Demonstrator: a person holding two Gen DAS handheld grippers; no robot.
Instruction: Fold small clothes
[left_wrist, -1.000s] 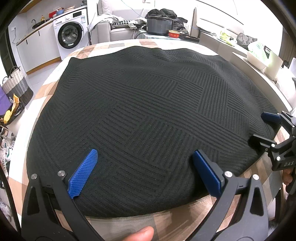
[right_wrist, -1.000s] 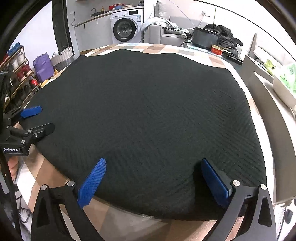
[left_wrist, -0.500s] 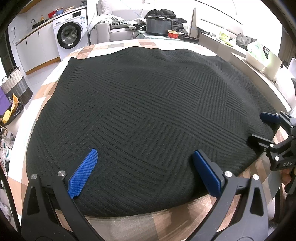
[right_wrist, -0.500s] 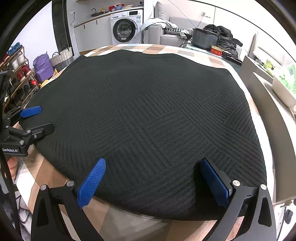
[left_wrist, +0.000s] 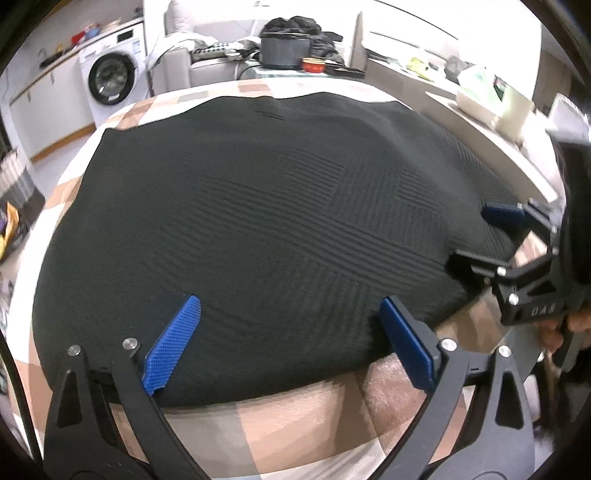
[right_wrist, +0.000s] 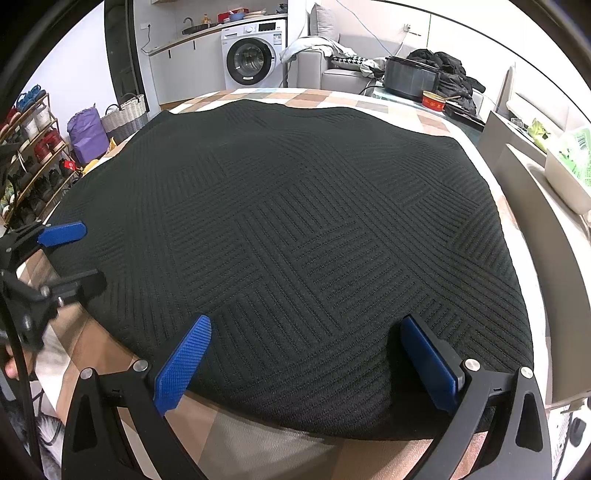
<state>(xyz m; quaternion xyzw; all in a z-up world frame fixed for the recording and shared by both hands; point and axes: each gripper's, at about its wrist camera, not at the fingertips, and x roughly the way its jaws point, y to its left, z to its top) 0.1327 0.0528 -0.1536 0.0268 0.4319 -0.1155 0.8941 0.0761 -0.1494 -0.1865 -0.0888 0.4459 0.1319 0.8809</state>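
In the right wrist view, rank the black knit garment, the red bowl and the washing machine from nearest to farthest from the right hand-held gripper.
1. Black knit garment: directly under the open right hand-held gripper, spread over the table.
2. Red bowl: beyond the table's far edge, to the right.
3. Washing machine: against the back wall, left of centre.

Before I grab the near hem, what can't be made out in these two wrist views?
- Left wrist view: motion blur smears the black ribbed knit garment.
- Both views: the garment covers the checked tablecloth; anything beneath is hidden.
- Layers at the near hem: unclear.
- Right gripper: lower finger hidden edge-on in left view.
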